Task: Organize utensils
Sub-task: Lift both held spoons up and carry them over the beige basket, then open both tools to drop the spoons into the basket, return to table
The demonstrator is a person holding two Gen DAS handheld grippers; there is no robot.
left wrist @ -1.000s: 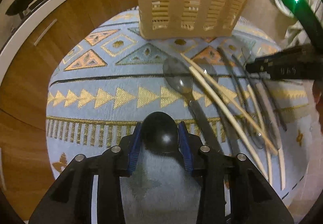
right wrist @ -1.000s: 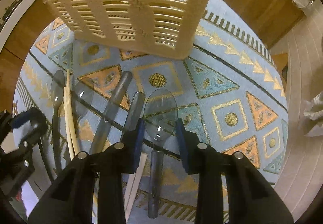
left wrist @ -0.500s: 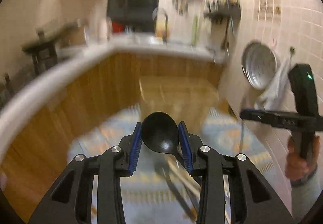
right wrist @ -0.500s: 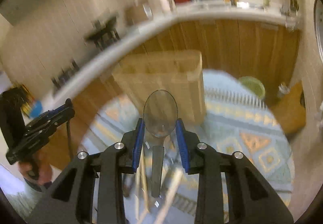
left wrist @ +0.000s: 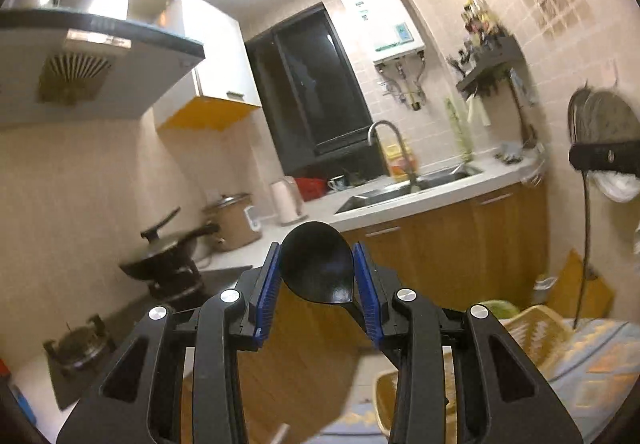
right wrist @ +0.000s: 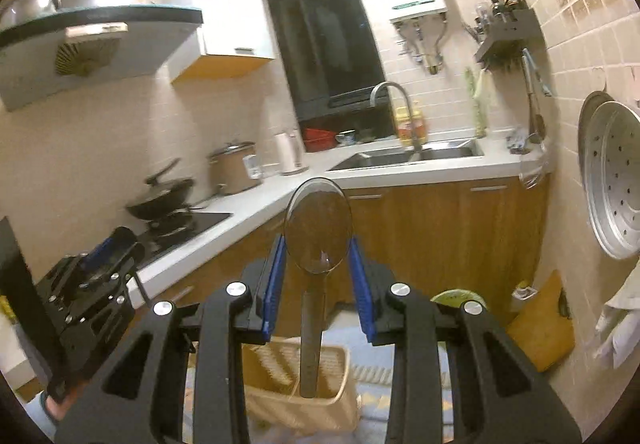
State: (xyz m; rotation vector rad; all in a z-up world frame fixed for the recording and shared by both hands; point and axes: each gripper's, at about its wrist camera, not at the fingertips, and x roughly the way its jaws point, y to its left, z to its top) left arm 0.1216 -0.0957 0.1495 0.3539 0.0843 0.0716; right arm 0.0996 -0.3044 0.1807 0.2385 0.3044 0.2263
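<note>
My left gripper (left wrist: 316, 276) is shut on a black spoon (left wrist: 316, 264), bowl up, raised high with the kitchen behind it. The cream slatted basket (left wrist: 532, 332) sits low at the right on the patterned cloth (left wrist: 600, 364). My right gripper (right wrist: 316, 264) is shut on a clear plastic spoon (right wrist: 318, 228), bowl up, its grey handle (right wrist: 311, 348) hanging down into the basket (right wrist: 332, 396). The left gripper also shows in the right wrist view (right wrist: 100, 276), at the left. The other utensils on the cloth are out of sight.
A white counter (right wrist: 400, 172) with wooden cabinets below runs behind, with a sink (right wrist: 408, 156), a wok (right wrist: 160, 196) and a cooker. A steel pan lid (right wrist: 612, 188) hangs on the tiled right wall. A green bowl (right wrist: 456, 298) sits on the floor.
Both grippers have tilted up from the cloth and lifted their spoons. The views swung from the table to the kitchen. The clear spoon's handle now hangs into the basket.
</note>
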